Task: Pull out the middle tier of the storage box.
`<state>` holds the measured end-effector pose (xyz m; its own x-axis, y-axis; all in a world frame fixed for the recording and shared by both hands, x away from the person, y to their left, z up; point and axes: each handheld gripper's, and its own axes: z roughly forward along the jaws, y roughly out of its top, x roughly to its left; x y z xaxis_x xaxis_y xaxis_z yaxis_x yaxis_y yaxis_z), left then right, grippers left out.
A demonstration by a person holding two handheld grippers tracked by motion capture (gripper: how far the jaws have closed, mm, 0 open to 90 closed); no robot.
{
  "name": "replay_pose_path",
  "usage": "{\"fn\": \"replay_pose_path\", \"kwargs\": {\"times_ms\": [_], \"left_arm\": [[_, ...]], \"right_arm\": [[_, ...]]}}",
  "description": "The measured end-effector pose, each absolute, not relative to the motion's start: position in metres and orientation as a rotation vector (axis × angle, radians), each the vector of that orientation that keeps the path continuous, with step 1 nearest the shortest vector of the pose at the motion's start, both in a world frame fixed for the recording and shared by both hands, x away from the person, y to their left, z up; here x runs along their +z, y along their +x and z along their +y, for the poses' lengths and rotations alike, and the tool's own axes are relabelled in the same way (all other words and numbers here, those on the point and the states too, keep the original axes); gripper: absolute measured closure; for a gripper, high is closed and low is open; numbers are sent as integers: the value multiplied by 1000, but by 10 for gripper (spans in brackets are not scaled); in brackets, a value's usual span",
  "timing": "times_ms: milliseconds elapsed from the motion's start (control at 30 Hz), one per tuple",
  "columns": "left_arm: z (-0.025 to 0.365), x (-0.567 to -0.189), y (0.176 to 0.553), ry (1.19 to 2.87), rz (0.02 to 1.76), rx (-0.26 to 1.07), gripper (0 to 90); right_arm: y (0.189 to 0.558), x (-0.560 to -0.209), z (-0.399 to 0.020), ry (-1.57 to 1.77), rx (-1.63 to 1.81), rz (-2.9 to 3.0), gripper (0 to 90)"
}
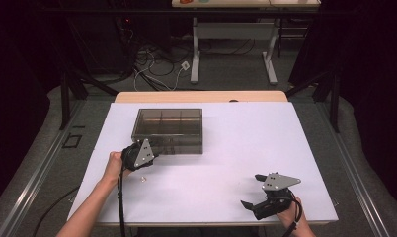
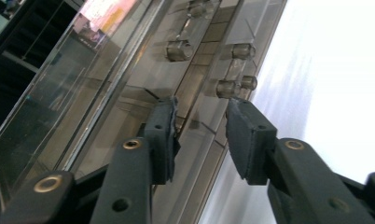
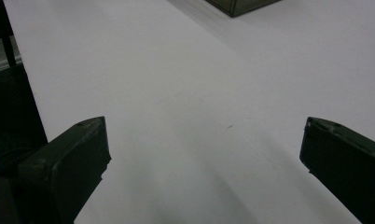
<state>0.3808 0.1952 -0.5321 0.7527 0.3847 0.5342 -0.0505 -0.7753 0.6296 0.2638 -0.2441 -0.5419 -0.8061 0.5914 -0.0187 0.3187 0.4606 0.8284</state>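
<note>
Black rubber pads of our left gripper [image 2: 199,135] stand a little apart at the near wall of the smoky plastic box [image 1: 168,129], close to its left near corner; between them we see the edge where lid meets base, with the small round catches [image 2: 227,87] just beyond. The pads do not look pressed on anything yet. We judge the step in hand to be working the box's lid or latch. Next, we think, the jaws must settle squarely on that edge or catch before squeezing, or they will slip off the smooth plastic. The box sits toward the far left of the white table [image 1: 246,148]. Our right gripper [image 1: 258,195] waits with jaws wide apart near the table's near right corner, well apart from the box. A tiny pale bit [image 1: 142,179] lies just beside the left hand [image 1: 113,165].
</note>
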Motion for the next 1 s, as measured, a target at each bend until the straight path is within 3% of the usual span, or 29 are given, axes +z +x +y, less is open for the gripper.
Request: {"fn": "replay_pose_path", "kwargs": {"times_ms": [367, 1000], "left_arm": [[195, -532, 382, 2302, 289, 888, 714], [199, -530, 380, 2289, 325, 799, 716]], "right_arm": [[263, -541, -244, 779, 1268, 2400, 8], [264, -541, -246, 786, 1267, 2400, 8]]}}
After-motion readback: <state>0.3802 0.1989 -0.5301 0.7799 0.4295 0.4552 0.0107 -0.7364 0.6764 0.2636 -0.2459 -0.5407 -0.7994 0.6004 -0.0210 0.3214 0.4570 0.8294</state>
